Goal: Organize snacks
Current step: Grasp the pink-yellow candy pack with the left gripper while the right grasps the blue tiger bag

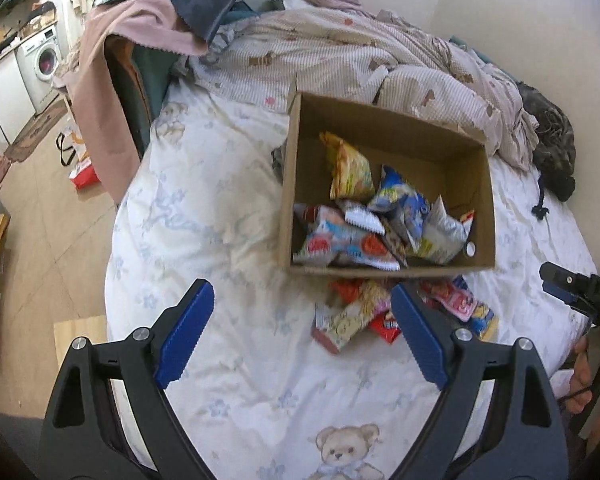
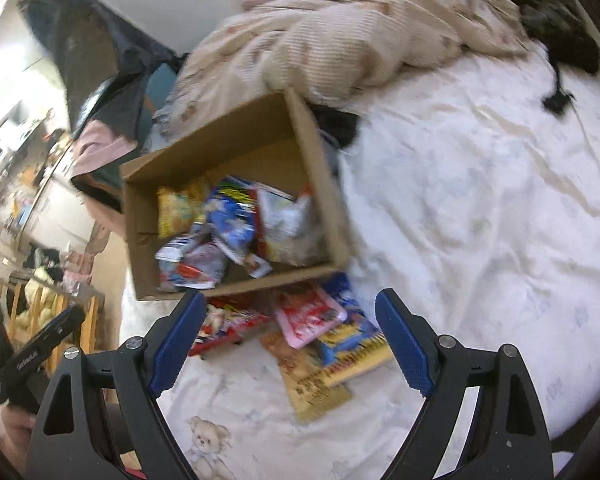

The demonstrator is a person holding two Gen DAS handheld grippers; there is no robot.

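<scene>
- Blue-padded black left gripper (image 1: 302,334) hangs nearest to its own camera, above the white bed sheet with pale blue flowers and a teddy bear print (image 1: 204,216); its jaws stand wide apart and nothing is between the pads.
- Blue-padded black right gripper (image 2: 290,342) is in the same state — wide, empty, pointing down at the bed.
- Open brown cardboard box (image 1: 392,128) sits on the sheet, just in front of a crumpled beige striped quilt (image 1: 340,56). Several snack bags already lie inside it, among them a yellow puffed bag (image 1: 350,168) and a blue and white bag (image 1: 400,196).
- Loose pile of flat snack packets (image 2: 320,340) lies on the sheet just beside the near wall of the box: a pink and red packet (image 2: 310,314), a red packet (image 2: 228,322), a tan packet (image 2: 318,382) and a blue and yellow one (image 2: 352,344). They overlap each other.
- My judgement: the task is about half done — the step in hand is the approach to the next packet outside the box.
- For the next move, one gripper should come lower, put its pads on both sides of one top packet (the pink and red one seems the freest), close on it, then lift and release it over the box.
- Thin packets lie flat on soft cloth, so a pad may catch the sheet or a second packet.
</scene>
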